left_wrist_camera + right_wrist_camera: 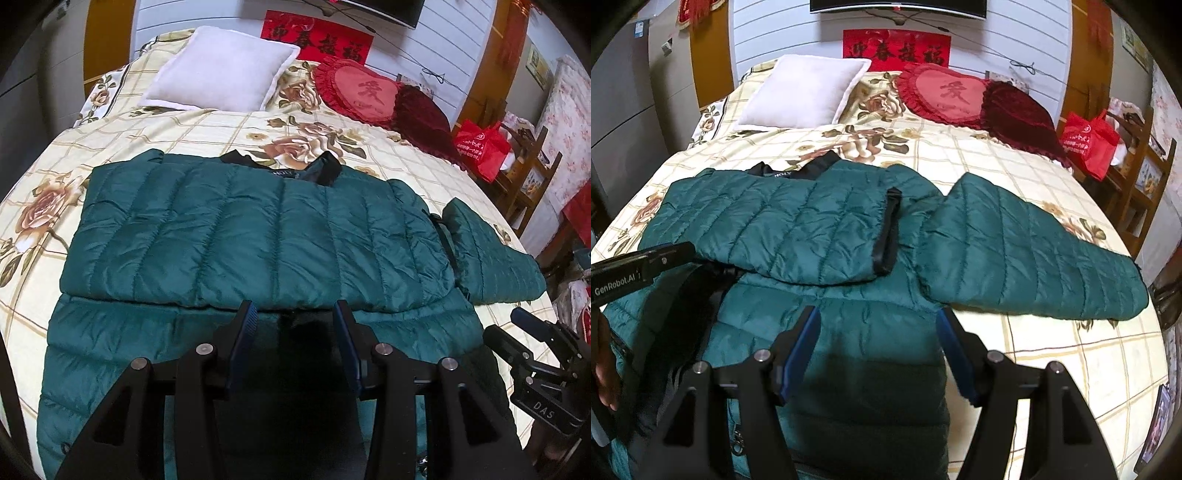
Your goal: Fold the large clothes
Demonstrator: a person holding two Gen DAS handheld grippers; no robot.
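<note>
In front of me stands a bed (1052,354) with a cream cover printed with roses. At its head lie a white pillow (803,92) and a red heart cushion (945,94). Behind is a white panelled wall (1027,40) with a red banner (897,48). On my right I see a wooden shelf (1145,173) holding a red bag (1089,144).

"GenRobot.AI" is printed on the black left gripper (646,271), "DAS" on the black right gripper (543,404), and "HOLY" on the teal quilted jacket's collar label (783,174).
</note>
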